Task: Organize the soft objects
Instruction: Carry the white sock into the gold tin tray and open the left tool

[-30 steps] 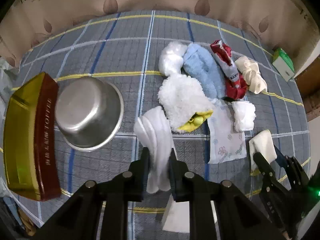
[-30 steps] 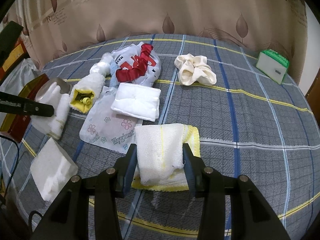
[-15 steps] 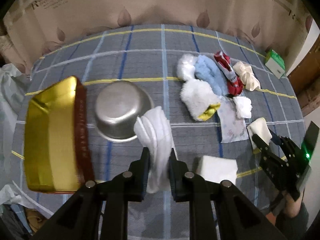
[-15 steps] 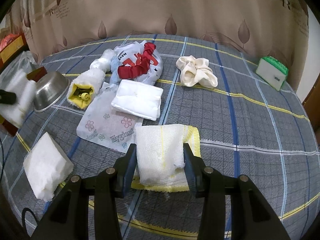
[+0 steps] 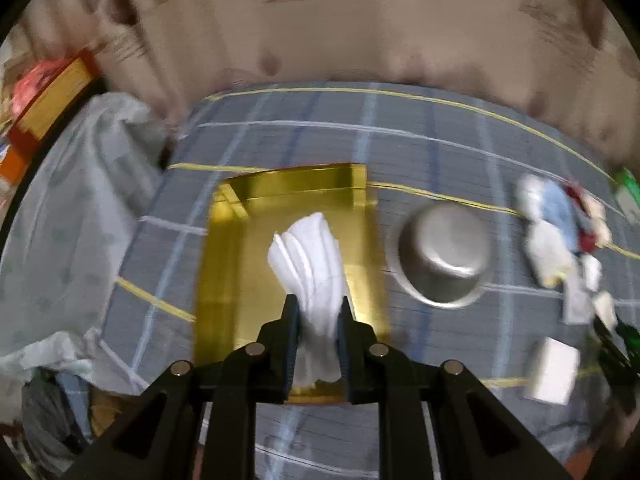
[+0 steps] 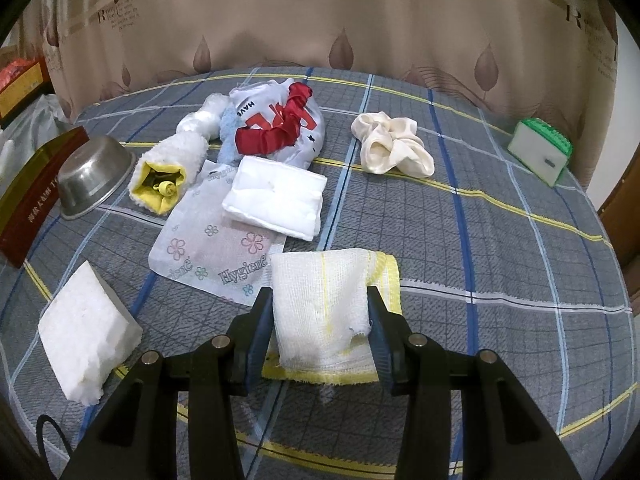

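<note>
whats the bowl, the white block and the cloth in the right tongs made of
Bowl: looks like stainless steel, brushed, dull grey sheen. White block: probably foam or sponge, with a crumbly, pitted matte face. Cloth: open-weave cotton gauze, with the mesh visible and a yellow hem.

A grey plaid cloth point(image 6: 500, 240) covers the counter before me. On its left side a steel bowl point(image 6: 94, 178) lies upside down. Far right, near the edge, a green-and-white box point(image 6: 540, 154) stands well apart from everything else. A brown curtain point(image 6: 320, 20) with leaf prints and lettering hangs behind the far edge. Off the counter's left edge I see a pale plastic sheet point(image 5: 72, 220), blurred, and past it a red-and-yellow box point(image 5: 52, 96). A black cable point(image 6: 48, 428) loops at the near left.
</note>
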`<act>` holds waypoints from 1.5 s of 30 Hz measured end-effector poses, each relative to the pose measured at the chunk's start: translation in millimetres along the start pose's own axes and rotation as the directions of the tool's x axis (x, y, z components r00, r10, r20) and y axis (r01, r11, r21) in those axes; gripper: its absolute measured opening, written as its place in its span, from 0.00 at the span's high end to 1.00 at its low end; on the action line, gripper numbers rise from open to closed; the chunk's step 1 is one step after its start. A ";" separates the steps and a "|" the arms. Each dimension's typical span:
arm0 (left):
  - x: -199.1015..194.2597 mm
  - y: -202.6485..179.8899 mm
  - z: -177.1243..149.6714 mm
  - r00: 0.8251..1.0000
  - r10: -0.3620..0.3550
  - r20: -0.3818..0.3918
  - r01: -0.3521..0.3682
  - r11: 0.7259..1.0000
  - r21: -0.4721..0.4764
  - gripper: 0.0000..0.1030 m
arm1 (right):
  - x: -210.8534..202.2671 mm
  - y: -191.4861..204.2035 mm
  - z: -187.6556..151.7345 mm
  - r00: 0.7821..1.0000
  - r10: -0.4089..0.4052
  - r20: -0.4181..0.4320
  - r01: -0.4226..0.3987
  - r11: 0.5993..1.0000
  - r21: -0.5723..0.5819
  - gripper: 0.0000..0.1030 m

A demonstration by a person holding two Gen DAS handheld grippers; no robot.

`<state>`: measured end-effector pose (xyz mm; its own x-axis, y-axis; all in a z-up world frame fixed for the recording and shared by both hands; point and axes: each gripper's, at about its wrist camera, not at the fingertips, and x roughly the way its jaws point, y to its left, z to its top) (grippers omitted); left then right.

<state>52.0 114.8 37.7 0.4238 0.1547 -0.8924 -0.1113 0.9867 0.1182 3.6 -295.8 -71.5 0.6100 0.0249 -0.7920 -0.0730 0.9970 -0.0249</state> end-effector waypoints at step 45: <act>35.0 74.5 -0.5 0.995 0.030 0.096 -0.020 0.994 -0.105 0.52 | -62.8 58.3 36.7 0.997 -0.070 0.037 0.073 0.995 -0.068 0.69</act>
<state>58.1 193.6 15.0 0.5046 0.1883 -0.8426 -0.2135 0.9728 0.0896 -10.0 -236.5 -0.8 0.6426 -0.0427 -0.7650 -0.0821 0.9889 -0.1241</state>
